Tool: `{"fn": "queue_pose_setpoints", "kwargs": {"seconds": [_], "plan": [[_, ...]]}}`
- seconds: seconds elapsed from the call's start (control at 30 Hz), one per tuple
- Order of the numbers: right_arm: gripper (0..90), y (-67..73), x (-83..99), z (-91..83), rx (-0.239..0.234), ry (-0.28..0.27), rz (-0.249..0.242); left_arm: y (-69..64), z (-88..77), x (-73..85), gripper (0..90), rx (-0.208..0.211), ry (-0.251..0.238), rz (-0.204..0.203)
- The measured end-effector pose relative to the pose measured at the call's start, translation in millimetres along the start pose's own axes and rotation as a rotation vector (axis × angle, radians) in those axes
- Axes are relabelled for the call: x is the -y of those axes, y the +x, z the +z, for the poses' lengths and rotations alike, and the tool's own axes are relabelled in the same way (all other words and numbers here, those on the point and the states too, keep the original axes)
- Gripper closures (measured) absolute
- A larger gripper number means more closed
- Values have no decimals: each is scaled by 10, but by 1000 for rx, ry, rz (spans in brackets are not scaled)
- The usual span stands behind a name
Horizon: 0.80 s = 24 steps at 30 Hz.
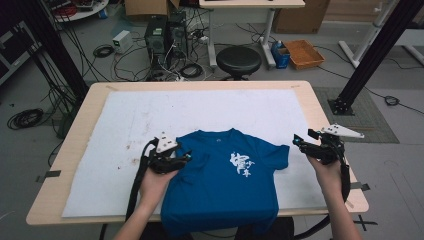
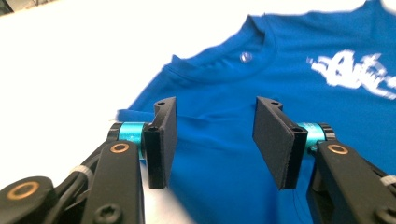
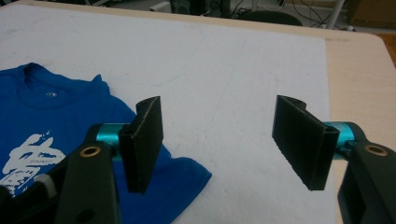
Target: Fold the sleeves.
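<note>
The left gripper point(image 1: 186, 157) is held with its jaws apart and nothing clamped; in the left gripper view point(image 2: 215, 140) the two pads stand over the blue T-shirt point(image 1: 225, 180) near its folded-in sleeve and shoulder, with bare cloth seen between them. Whether the pad tips brush the fabric cannot be told from that blurred view. Such a spread stance just above the cloth suits either a release of the fold or a fresh pinch of it.

The right gripper point(image 1: 299, 140) is likewise held with its jaws wide and empty. It is kept just beyond the T-shirt's other sleeve, which is spread flat; in the right gripper view point(image 3: 224, 140) one pad overlaps that sleeve's edge and the other stands over the white mat point(image 1: 280, 107). That position appears chosen for the sleeve to be taken next and folded inward to match the first side.

The T-shirt is laid chest-up, its white print point(image 1: 241, 164) facing upward, its collar point(image 1: 220, 134) pointing away from the person and its hem draped over the near edge of the table point(image 1: 320, 107). The mat is spread beneath the T-shirt, probably as a clean, even folding surface. Beyond the T-shirt's collar end, past the table, a black stool point(image 1: 238, 61) is seen on the floor.
</note>
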State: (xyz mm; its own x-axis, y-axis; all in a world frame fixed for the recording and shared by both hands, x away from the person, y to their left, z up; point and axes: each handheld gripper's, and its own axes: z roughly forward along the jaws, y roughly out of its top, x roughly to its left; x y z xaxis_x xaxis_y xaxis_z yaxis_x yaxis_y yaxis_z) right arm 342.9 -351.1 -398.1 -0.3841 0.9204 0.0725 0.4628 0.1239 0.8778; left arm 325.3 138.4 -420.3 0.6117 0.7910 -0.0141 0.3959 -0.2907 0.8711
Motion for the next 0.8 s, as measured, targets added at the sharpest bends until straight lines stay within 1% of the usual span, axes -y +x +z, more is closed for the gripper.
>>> {"fn": "queue_pose_setpoints", "kwargs": {"seconds": [0.03, 0.07, 0.1, 0.13, 0.17, 0.2, 0.23, 0.27, 0.3, 0.37, 0.4, 0.43, 0.47, 0.5, 0.53, 0.6, 0.63, 0.7, 0.73, 0.77, 0.8], "plan": [[443, 8, 19, 12, 1, 11, 4, 39, -63, 2, 499, 1, -21, -6], [443, 8, 19, 12, 1, 11, 4, 77, -129, 4, 499, 1, -37, -15], [488, 27, 61, 40, 11, 34, 31, 116, -192, 8, 499, 2, -50, -25], [509, 38, 85, 55, 11, 40, 40, 190, -314, 21, 499, -7, -73, -43], [529, 53, 109, 69, 12, 49, 49, 230, -370, 29, 499, -10, -82, -48], [539, 62, 131, 93, 17, 57, 49, 230, -370, 29, 499, -10, -82, -48], [556, 71, 147, 123, 19, 70, 51, 314, -460, 50, 499, -10, -108, -67], [579, 74, 160, 159, 26, 76, 53, 355, -495, 60, 499, -13, -121, -76], [604, 75, 169, 198, 22, 87, 64, 355, -495, 60, 499, -13, -121, -76], [633, 65, 186, 287, 23, 116, 76, 431, -548, 76, 500, -15, -133, -89], [633, 65, 186, 287, 23, 116, 76, 461, -570, 85, 500, -16, -139, -94], [659, 55, 207, 368, 43, 149, 72, 485, -589, 93, 499, -15, -146, -97], [659, 55, 207, 368, 43, 149, 72, 506, -607, 100, 499, -13, -147, -99], [663, 47, 216, 402, 46, 165, 75, 522, -617, 107, 499, -10, -151, -102], [663, 30, 233, 453, 48, 190, 102, 545, -633, 116, 499, -5, -157, -104], [667, 19, 241, 481, 37, 193, 107, 554, -640, 118, 499, -5, -157, -102], [686, 24, 244, 496, 37, 206, 110, 560, -643, 117, 499, -4, -162, -110], [729, 33, 250, 520, 27, 222, 104, 566, -649, 110, 499, 0, -165, -110], [729, 33, 250, 520, 27, 222, 104, 567, -653, 107, 499, 1, -165, -108], [794, 46, 256, 535, 23, 237, 96, 560, -655, 102, 499, 7, -167, -108], [840, 42, 260, 539, 15, 237, 87, 555, -654, 101, 499, 9, -168, -106]]}}
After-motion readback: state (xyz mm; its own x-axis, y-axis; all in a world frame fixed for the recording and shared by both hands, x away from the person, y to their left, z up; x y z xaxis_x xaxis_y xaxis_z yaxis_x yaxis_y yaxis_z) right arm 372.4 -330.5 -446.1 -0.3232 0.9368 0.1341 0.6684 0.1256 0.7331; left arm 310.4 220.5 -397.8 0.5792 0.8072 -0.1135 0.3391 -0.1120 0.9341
